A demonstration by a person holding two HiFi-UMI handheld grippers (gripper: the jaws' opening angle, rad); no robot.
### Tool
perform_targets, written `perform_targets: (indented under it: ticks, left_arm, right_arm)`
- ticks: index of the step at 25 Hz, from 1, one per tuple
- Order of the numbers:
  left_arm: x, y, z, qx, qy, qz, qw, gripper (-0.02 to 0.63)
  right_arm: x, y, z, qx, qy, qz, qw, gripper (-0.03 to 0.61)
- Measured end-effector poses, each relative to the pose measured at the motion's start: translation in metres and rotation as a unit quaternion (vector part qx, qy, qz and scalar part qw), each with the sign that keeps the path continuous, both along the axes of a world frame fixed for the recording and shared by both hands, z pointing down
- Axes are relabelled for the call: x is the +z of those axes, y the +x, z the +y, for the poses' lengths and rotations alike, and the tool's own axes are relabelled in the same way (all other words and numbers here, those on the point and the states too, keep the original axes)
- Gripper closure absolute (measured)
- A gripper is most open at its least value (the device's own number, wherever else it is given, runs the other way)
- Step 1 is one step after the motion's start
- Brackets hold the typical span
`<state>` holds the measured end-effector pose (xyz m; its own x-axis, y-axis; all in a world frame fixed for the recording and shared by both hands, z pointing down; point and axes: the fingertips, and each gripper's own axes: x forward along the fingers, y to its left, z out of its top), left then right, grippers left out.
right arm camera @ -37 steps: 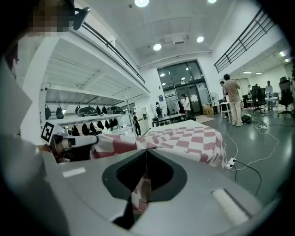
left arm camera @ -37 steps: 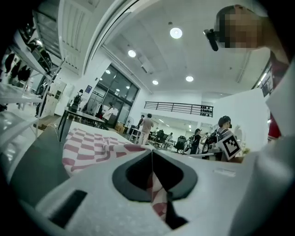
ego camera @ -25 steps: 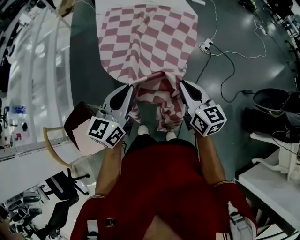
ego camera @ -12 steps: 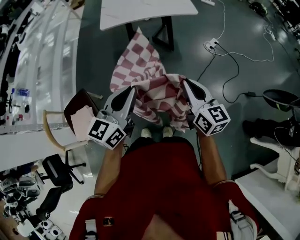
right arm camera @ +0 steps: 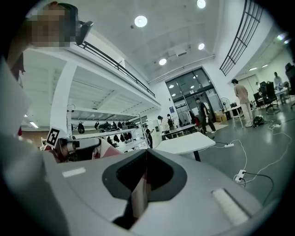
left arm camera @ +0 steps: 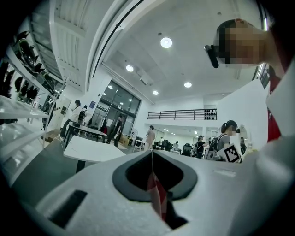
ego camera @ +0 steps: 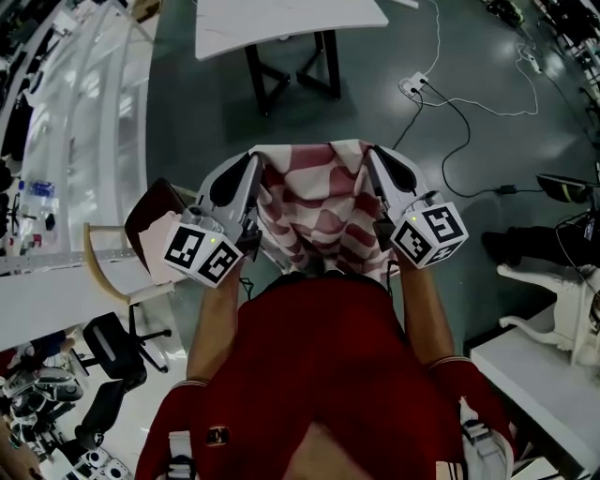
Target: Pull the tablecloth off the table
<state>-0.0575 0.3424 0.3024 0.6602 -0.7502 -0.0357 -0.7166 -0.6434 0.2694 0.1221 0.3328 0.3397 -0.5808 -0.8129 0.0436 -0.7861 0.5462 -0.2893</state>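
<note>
Two claws: the left claw (ego camera: pixel 253 161) and the right claw (ego camera: pixel 371 154) are held side by side in front of the person, both pointing away from the body.
Left claw state: the jaws are pressed together on a corner of the tablecloth (ego camera: pixel 314 211). The left gripper view shows a thin red-and-white strip of it pinched in the seam between them.
Right claw state: the jaws are also clamped on the tablecloth. The right gripper view shows a pale fold of cloth caught in the closed gap.
Tablecloth: red-and-white checked, it is stretched between the two claws and sags in loose folds down against the person's red shirt (ego camera: pixel 319 375). No part of it lies on the surface.
Surface: the white top (ego camera: pixel 281 17) on dark legs is at the upper edge of the head view, well apart from the cloth.
Floor: dark grey (ego camera: pixel 487 244), with a white power strip (ego camera: pixel 412 89) and trailing cables (ego camera: pixel 459 117) to the right of the surface.
Chair: a chair (ego camera: pixel 141 234) with a curved wooden frame and a dark seat stands just beside the left claw, on its outer side.
</note>
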Motion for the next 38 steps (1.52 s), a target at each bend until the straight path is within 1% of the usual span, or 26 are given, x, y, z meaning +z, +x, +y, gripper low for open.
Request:
perform_targets:
  ticks: [8,17,20,24,28,38]
  left_arm:
    - [-0.014,-0.02,-0.01,-0.007,0.013,0.017,0.9997,0.601]
    - [-0.027,-0.036,-0.006,-0.02,0.026,0.027,0.9991,0.601]
    - [-0.03,-0.041,-0.006,-0.023,0.03,0.03,0.9988,0.601]
    - [-0.032,-0.046,-0.007,-0.025,0.031,0.033,0.9986,0.601]
    - [-0.032,-0.045,-0.008,-0.025,0.031,0.033,0.9987,0.601]
    - [-0.031,-0.057,-0.015,-0.027,0.027,0.031,0.9988,0.601]
  right_arm:
    - [-0.022,-0.01,-0.006,0.007,0.021,0.002,1.0,0.568]
    - [-0.037,-0.015,0.0,0.01,0.043,0.008,0.999,0.568]
    - [-0.04,-0.018,0.0,0.014,0.05,0.017,0.999,0.568]
    - [-0.04,-0.021,0.0,0.016,0.05,0.027,0.998,0.568]
    - [-0.039,-0.018,0.0,0.017,0.05,0.024,0.998,0.568]
    - [-0.04,-0.025,-0.007,0.019,0.051,0.022,0.998,0.568]
